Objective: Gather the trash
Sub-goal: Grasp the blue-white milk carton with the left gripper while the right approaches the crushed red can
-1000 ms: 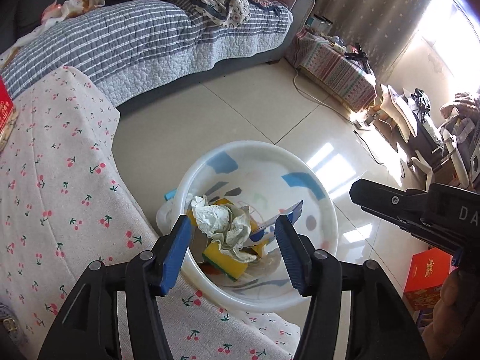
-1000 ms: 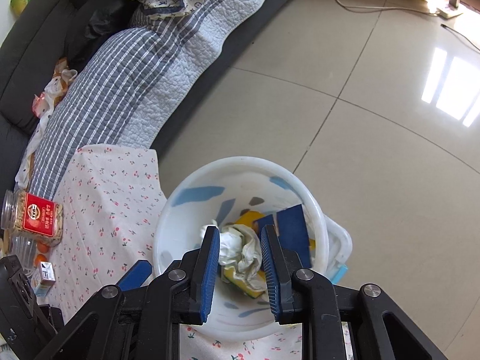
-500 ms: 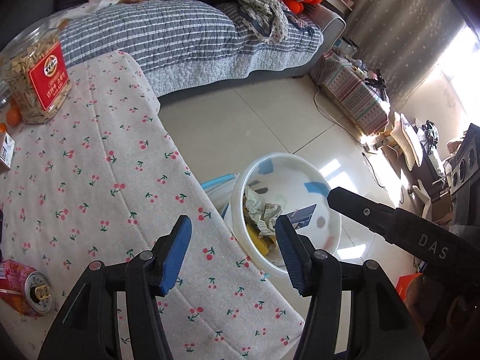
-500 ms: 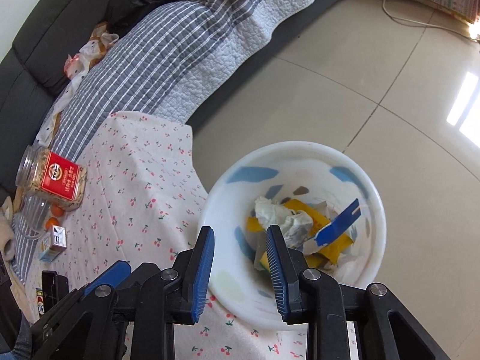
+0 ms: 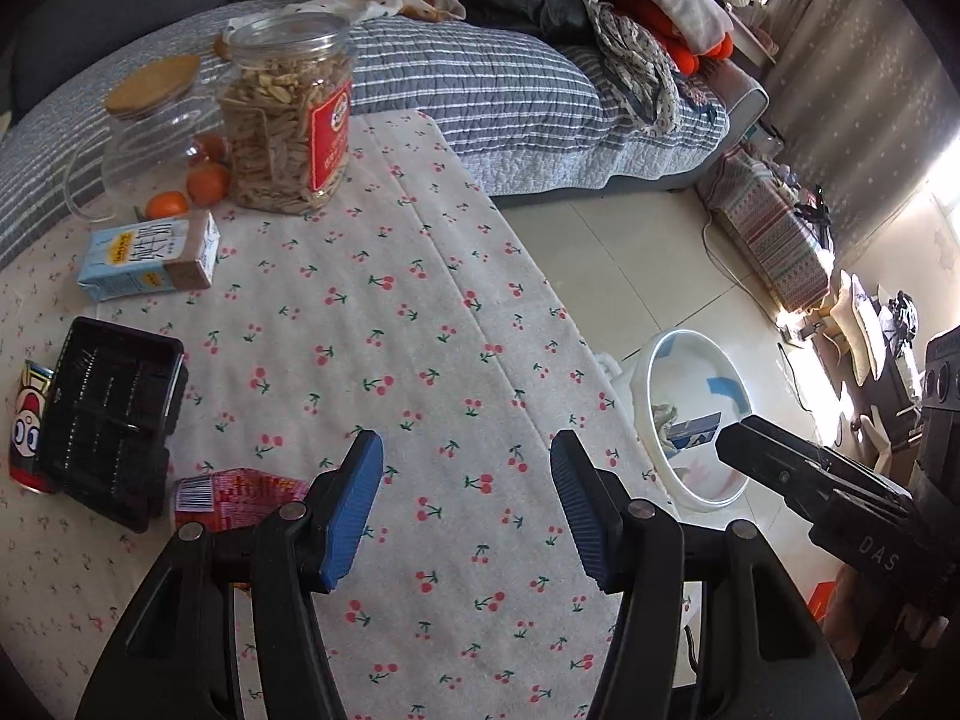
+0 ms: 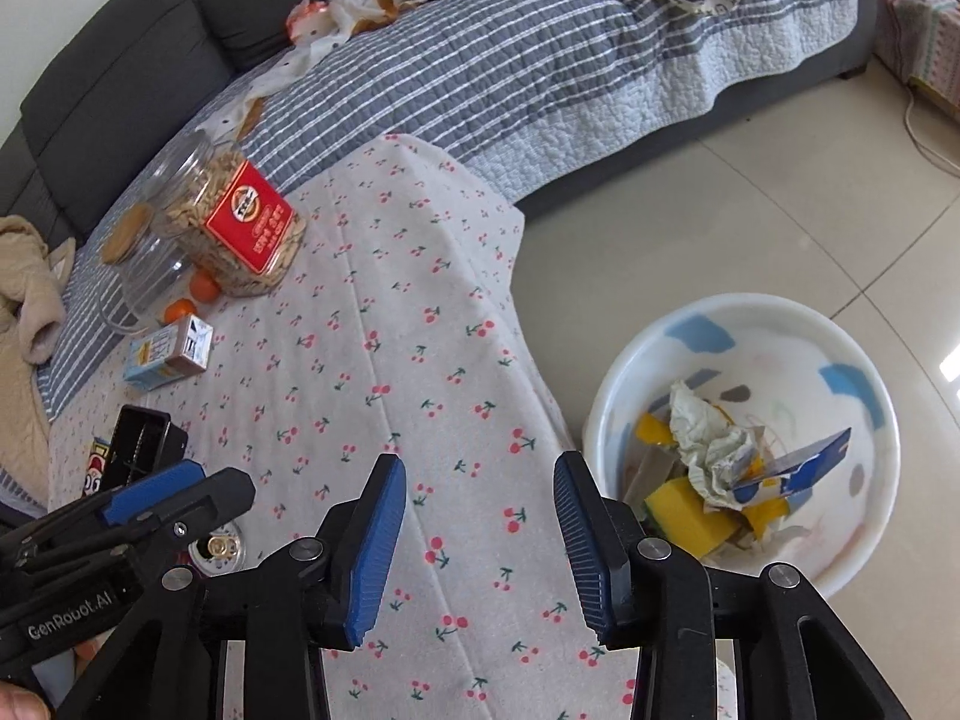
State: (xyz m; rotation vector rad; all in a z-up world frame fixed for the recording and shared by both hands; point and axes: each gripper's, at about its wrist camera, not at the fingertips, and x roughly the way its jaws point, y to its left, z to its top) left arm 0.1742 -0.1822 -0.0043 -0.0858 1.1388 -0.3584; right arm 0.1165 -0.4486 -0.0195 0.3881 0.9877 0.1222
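**Operator:** Left wrist view is showing the left gripper [image 5: 465, 504] hanging over the cherry-print tablecloth [image 5: 420, 324], jaws standing moderately apart and holding nothing. What step is running?

**Technician:** Judging from the layout, a transit back to the table for the next pickup. The white bin [image 6: 744, 420] is standing on the floor just beside the table edge, already holding crumpled paper [image 6: 708, 450] and yellow scraps. The right gripper [image 6: 480, 546] is opening at this moment, nothing between its pads.

**Operator:** Where is the remaining trash lying?

**Technician:** At the near left of the table: a black plastic tray [image 5: 111, 420], a red drink can [image 5: 27, 426] beside it, and a pink carton [image 5: 240, 495] just left of the left gripper. The next move probably calls for descending onto one of these with jaws wide enough to straddle it.

**Operator:** Any legible writing?

**Technician:** "DAS" on one gripper body, "GenRobot.AI" on the other. The snack jar [image 5: 285, 114] is carrying a red label; its text is too small to read.
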